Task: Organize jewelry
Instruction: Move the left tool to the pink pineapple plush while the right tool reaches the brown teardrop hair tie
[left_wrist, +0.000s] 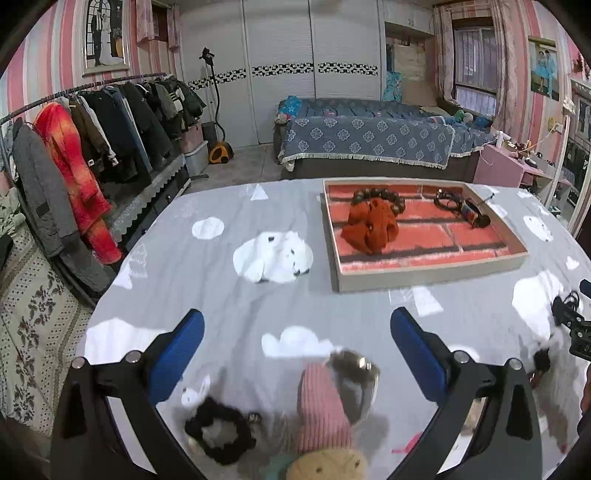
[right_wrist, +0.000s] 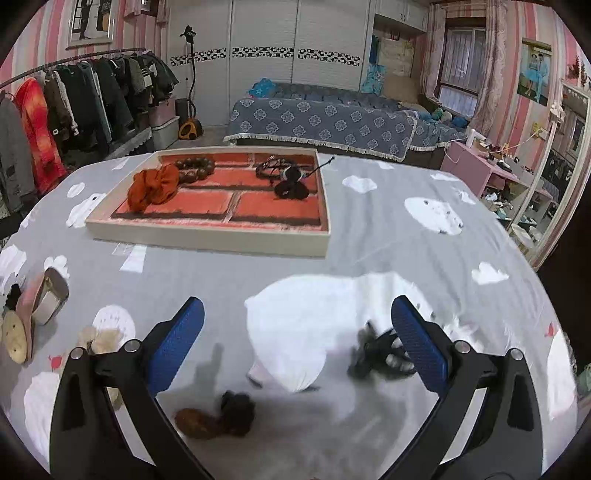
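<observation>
A shallow tray (left_wrist: 428, 275) (right_wrist: 207, 236) with a red brick-pattern floor sits on the grey cloud-print cloth. In it lie an orange scrunchie (left_wrist: 369, 227) (right_wrist: 153, 188), a brown bead bracelet (left_wrist: 376, 195) (right_wrist: 195, 168) and dark corded bracelets (left_wrist: 461, 206) (right_wrist: 284, 177). My left gripper (left_wrist: 297, 354) is open above a pink ribbed hair clip (left_wrist: 321, 406) and a black scrunchie (left_wrist: 219, 432). My right gripper (right_wrist: 297, 343) is open; a black hair piece (right_wrist: 376, 354) lies by its right finger, and a brown-and-black hair tie (right_wrist: 218, 413) lies below.
A beige button-like piece (left_wrist: 327, 465) lies at the bottom edge. The pink clip (right_wrist: 40, 299) and a fluffy cream piece (right_wrist: 101, 338) show at the left of the right wrist view. A clothes rack (left_wrist: 92, 140) stands left, a bed (left_wrist: 369, 136) behind.
</observation>
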